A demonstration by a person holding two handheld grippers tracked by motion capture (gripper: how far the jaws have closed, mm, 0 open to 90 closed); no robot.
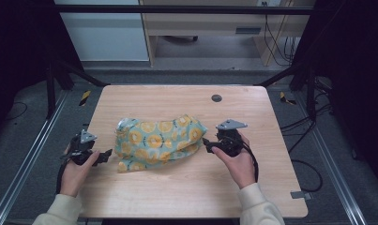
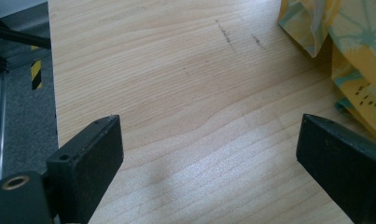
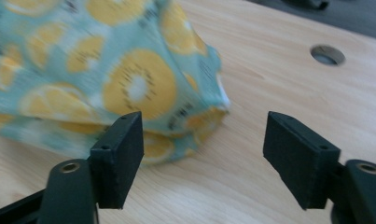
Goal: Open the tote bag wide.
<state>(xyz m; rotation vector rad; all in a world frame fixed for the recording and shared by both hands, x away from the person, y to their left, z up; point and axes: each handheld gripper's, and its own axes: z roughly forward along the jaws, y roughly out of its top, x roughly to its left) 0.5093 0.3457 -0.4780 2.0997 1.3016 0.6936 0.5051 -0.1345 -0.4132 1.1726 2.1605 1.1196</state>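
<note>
Your counter point(image 1: 186, 187) was a pale wooden top with rounded corners, and the high view alone took in all of it, with a round grommet hole point(image 1: 216, 98) near its far edge. The right gripper view caught that same hole point(image 3: 327, 54) beyond the tongs. A crumpled cloth point(image 1: 158, 138), teal with yellow citrus slices, lay around the middle of the counter, a little toward your left edge. From above it read as one long bundle; the right gripper view showed its folded end point(image 3: 129, 84) up close, and the left gripper view showed a hanging corner point(image 2: 344, 51) plus faint dark scuffs on the wood. Your left tongs point(image 1: 107, 153) sat just beside the cloth's near-left end, jaws spread wide over bare wood. Your right tongs point(image 1: 206, 143) stood open too, at the cloth's right end, holding nothing.
</note>
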